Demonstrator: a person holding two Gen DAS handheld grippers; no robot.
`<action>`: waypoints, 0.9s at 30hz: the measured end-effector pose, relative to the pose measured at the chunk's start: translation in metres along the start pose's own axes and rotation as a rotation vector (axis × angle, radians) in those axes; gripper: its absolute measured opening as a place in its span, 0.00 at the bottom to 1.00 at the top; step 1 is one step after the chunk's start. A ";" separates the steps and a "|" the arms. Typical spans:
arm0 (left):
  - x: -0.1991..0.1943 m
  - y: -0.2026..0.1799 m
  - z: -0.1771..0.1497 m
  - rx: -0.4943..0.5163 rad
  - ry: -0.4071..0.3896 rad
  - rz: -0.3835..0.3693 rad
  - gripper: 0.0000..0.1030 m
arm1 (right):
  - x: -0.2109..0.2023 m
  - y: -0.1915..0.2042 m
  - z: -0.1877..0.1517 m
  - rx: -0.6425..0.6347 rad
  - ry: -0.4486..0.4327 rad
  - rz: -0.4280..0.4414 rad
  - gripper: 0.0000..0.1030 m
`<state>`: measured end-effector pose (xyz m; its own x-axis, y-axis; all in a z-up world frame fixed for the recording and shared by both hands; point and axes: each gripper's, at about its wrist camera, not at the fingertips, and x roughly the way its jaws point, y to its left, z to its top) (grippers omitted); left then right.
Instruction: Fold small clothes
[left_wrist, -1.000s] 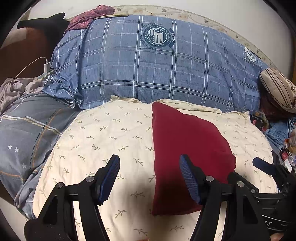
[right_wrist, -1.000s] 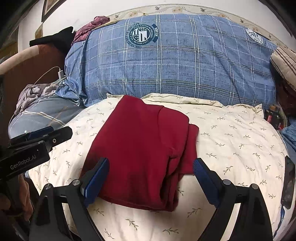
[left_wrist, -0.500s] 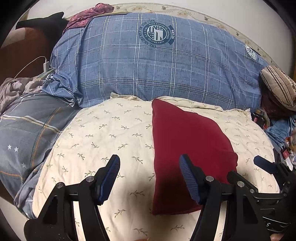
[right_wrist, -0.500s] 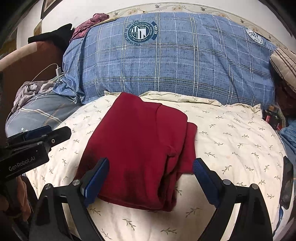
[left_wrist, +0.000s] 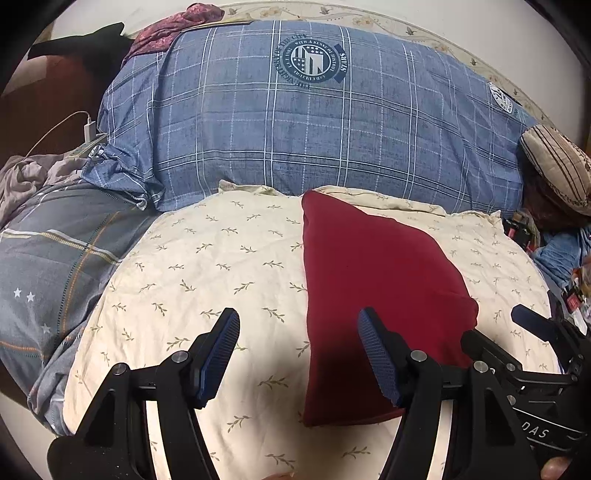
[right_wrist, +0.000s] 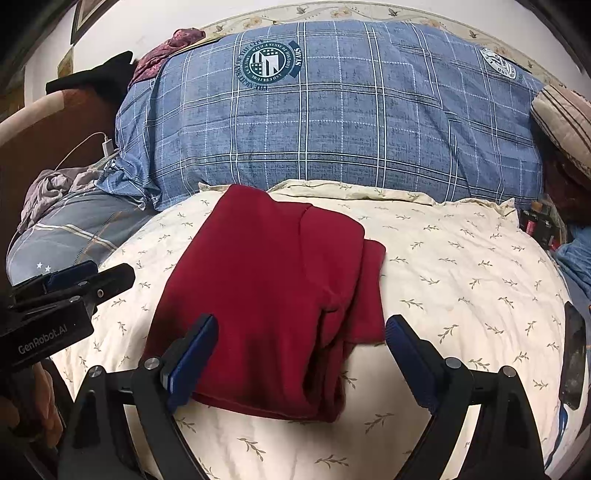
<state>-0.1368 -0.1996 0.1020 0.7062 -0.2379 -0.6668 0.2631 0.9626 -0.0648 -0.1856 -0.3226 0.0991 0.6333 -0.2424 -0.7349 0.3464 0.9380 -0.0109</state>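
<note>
Hovering wide apart, empty: left gripper (left_wrist: 298, 332), right gripper (right_wrist: 301, 338), over folded red garment (right_wrist: 273, 291)

— What can be read here?
— The left gripper (right_wrist: 48, 325) body, seen from the right wrist view, carries "GenRobot.AI" in white.
— And the blue plaid pillow (left_wrist: 314, 125)?
— A round emblem, printed mirrored; "STARS" stands on its ribbon, the ring text too small to tell.

folded red garment (right_wrist: 273, 291), cream pillow (right_wrist: 461, 280)
</note>
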 end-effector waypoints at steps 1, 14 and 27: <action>0.000 0.000 0.000 0.000 0.000 0.000 0.64 | 0.000 0.000 0.000 -0.001 0.000 0.000 0.90; 0.006 -0.007 -0.001 0.024 0.016 0.019 0.64 | 0.005 -0.002 -0.002 0.014 0.010 0.010 0.90; 0.018 -0.010 0.000 0.038 0.040 0.040 0.64 | 0.013 -0.002 -0.005 0.020 0.034 0.018 0.90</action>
<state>-0.1271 -0.2130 0.0905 0.6902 -0.1935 -0.6973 0.2608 0.9653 -0.0097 -0.1816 -0.3268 0.0857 0.6158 -0.2164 -0.7576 0.3490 0.9370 0.0161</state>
